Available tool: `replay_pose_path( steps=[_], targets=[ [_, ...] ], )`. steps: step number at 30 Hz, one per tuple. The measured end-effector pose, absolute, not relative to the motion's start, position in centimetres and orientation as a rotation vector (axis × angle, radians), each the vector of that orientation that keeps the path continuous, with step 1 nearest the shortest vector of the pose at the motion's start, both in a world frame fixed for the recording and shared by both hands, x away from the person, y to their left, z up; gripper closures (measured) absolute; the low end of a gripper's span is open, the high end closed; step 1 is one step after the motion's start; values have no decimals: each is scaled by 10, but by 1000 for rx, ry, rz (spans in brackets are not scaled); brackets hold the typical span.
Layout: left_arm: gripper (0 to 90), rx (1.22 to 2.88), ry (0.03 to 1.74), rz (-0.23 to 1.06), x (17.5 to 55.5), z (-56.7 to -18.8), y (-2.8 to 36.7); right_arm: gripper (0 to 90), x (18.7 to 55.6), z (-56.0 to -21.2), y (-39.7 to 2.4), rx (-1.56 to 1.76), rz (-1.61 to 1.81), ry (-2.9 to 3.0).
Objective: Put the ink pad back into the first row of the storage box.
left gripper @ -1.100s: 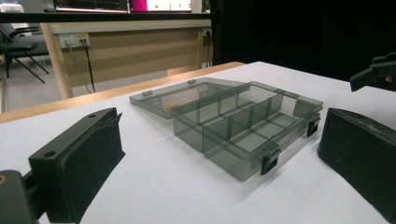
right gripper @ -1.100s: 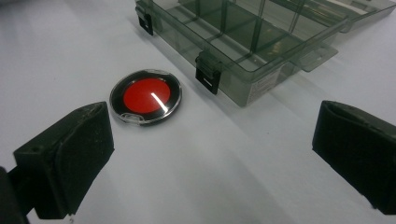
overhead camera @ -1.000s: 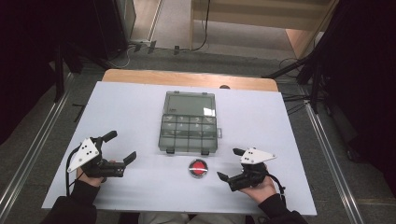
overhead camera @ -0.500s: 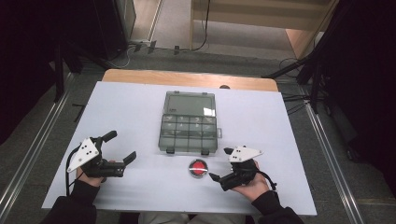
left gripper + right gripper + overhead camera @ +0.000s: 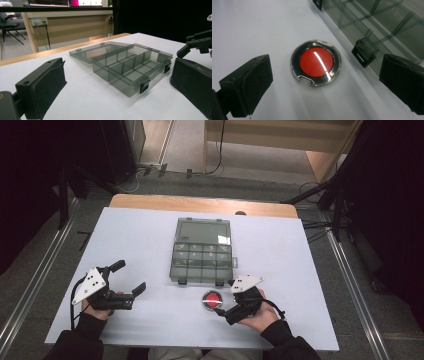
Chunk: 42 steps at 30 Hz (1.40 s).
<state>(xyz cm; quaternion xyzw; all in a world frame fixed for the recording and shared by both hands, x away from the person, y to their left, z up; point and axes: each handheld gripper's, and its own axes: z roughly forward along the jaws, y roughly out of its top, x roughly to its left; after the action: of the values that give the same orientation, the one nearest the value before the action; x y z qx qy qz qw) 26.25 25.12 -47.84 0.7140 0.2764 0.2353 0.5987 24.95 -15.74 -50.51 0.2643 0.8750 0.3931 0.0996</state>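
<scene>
Jaws of the right gripper are gaping on either side of the red disc, seemingly lining up a grasp; it is lying near the table's front edge, just before the open organizer box. The left gripper is idling released toward the front-left corner.

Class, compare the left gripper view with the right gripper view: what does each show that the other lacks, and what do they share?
Left gripper view alone: the organiser box's open lid lying flat behind it, the wooden table edge, and the right gripper's tongs farther off. Right gripper view alone: the round red disc in its clear case, lying between open jaws. Shared: the smoky compartment box with black latches on the white tabletop.
</scene>
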Motion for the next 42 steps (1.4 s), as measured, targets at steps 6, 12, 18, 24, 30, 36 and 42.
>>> replay_pose_path(
  steps=[6, 12, 18, 24, 30, 36, 42],
  targets=[
    [0, 1655, 641, 547, 263, -478, 252, 0, 254, -509, -143, 748, 1115, 2641],
    [0, 1654, 641, 547, 263, -478, 252, 0, 257, -510, -132, 718, 1095, 2663],
    [0, 1653, 640, 547, 263, -478, 252, 3, 259, -515, -126, 713, 1066, 2682],
    [0, 1653, 640, 547, 263, -478, 252, 67, 261, -516, -125, 733, 1097, 2672],
    [0, 1653, 639, 548, 263, -478, 252, 144, 262, -518, -124, 733, 1084, 2675],
    [0, 1650, 641, 549, 262, -478, 252, 150, 261, -518, -123, 736, 1063, 2665],
    [0, 1649, 641, 548, 262, -478, 252, 268, 261, -519, -124, 724, 1042, 2671]
  ],
)
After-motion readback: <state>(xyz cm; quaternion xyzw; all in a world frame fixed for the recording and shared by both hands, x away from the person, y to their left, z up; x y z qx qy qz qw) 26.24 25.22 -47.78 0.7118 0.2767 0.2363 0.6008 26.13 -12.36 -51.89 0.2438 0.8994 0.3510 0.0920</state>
